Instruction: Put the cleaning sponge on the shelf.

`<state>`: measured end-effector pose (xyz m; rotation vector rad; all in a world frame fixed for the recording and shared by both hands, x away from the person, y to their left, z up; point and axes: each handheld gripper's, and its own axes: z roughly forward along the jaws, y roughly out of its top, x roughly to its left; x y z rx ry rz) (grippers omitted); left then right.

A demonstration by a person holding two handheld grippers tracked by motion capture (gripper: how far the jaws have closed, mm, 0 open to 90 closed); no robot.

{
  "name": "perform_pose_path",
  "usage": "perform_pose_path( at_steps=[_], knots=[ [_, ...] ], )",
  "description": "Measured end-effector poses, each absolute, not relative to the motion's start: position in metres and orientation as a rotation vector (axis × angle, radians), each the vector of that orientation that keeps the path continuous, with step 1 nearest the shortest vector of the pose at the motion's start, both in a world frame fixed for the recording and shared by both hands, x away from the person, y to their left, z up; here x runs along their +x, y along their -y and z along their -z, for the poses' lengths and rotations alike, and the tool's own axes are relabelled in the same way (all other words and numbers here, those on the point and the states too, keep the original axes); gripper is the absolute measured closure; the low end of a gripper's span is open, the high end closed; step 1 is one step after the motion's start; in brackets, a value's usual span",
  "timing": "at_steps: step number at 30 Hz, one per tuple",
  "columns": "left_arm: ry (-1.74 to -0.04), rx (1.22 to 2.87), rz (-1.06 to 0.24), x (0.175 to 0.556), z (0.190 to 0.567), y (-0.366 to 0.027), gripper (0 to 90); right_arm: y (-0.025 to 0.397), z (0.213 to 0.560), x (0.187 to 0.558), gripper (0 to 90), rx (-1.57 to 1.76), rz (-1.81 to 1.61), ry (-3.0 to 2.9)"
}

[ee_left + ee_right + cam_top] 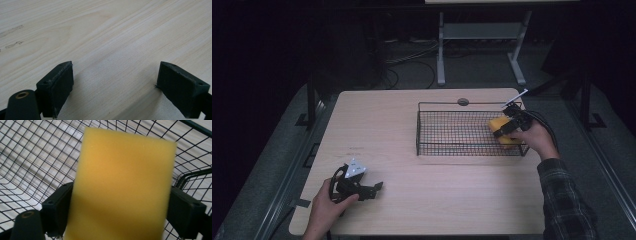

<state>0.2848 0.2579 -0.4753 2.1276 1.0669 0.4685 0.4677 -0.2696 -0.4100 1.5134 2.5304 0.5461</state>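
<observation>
We see the right gripper (pixel 508 126) clamped on a yellow sponge (pixel 502 131), its two jaws pressed against the sponge's opposite sides. In the right gripper view the sponge (pixel 122 187) stands upright between the jaws, with the wire mesh of the basket (pixel 32 155) behind it. From above, the sponge sits at the right end of the basket (pixel 452 135), inside its rim. Our left gripper (pixel 371 189) rests low over the bare table (pixel 437 195) near its front left, jaws spread wide, holding nothing.
</observation>
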Motion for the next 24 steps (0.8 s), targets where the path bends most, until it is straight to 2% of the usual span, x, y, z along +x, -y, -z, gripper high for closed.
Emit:
perform_pose_path(
  at_steps=[11,24],
  knots=[
    [-1.067,2.128,-0.469,0.285,0.475,-0.258,12.9,0.270,0.395,0.460,14.5,1.484,-0.597,-2.504],
    [-1.067,2.128,-0.469,0.285,0.475,-0.258,12.9,0.269,0.366,0.424,14.5,1.383,-0.717,-2.470]
  ],
)
